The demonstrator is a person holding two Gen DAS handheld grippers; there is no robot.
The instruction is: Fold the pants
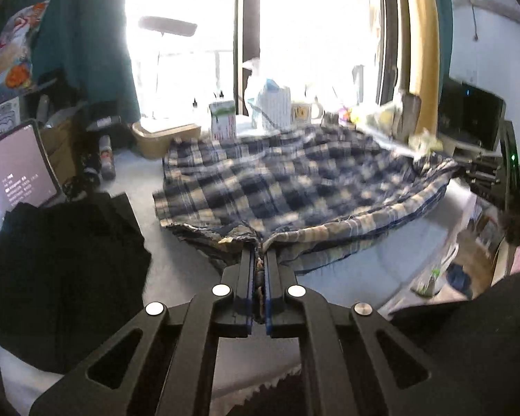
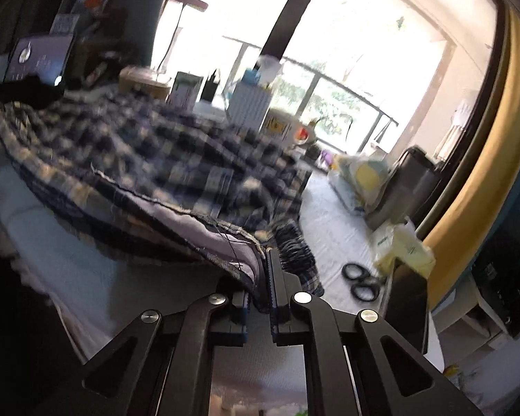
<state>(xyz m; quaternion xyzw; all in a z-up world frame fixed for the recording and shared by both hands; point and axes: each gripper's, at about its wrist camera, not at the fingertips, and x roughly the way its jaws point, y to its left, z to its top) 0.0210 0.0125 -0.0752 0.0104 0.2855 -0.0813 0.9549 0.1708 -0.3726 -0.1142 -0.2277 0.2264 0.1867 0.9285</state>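
- Daylight floods in from the far window (image 1: pixel 312 34), which is blown out to near white in the left wrist view; the right wrist view keeps faint foliage behind the glass.
- Backlit, the near dark cloth (image 1: pixel 62 277) on the left falls to featureless black.
- Motion blur smears the plaid pants (image 1: pixel 294 180) and the clutter beyond them in both views.
- Fisheye distortion bows the window frame (image 2: pixel 502 121) at right, and dark vignetting fills the corners.

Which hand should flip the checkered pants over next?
Probably both together. The left gripper and right gripper each pinch the near edge of the checkered pants, so neither looks better placed.
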